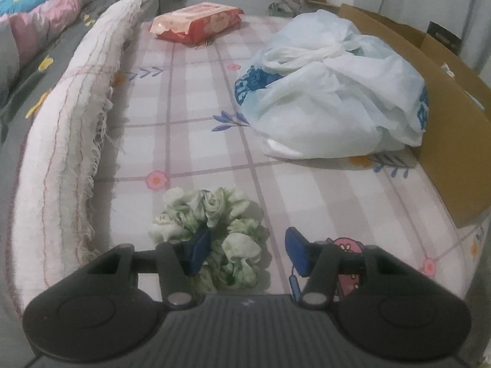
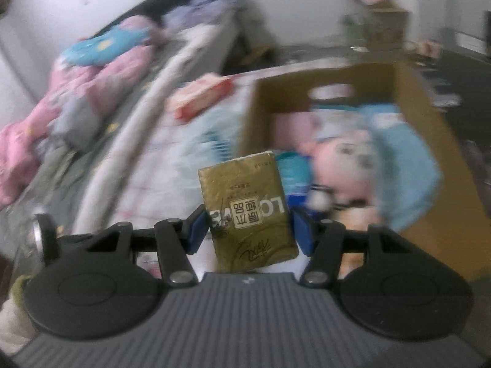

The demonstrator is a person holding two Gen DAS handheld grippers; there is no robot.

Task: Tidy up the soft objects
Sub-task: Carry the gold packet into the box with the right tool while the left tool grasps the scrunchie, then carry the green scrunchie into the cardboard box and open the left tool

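Observation:
A green and white ruffled scrunchie [image 1: 214,230] lies on the checked bed sheet [image 1: 199,128]. My left gripper [image 1: 248,250] stands open just over it: the left blue pad rests against the scrunchie's ruffles, while the right pad hangs clear over the bare sheet. In the blurred right wrist view, my right gripper [image 2: 250,231] is shut on a gold tissue pack [image 2: 245,202], held upright between both blue pads. It hangs above the bed, beside the near corner of an open cardboard box [image 2: 429,141] that holds soft pink and blue things.
A knotted white plastic bag [image 1: 331,92] sits against the cardboard box [image 1: 445,98] on the right. A red wipes pack [image 1: 196,21] lies at the far end. A frayed white blanket [image 1: 76,122] runs along the left, with pink and blue bedding [image 1: 40,9] beyond.

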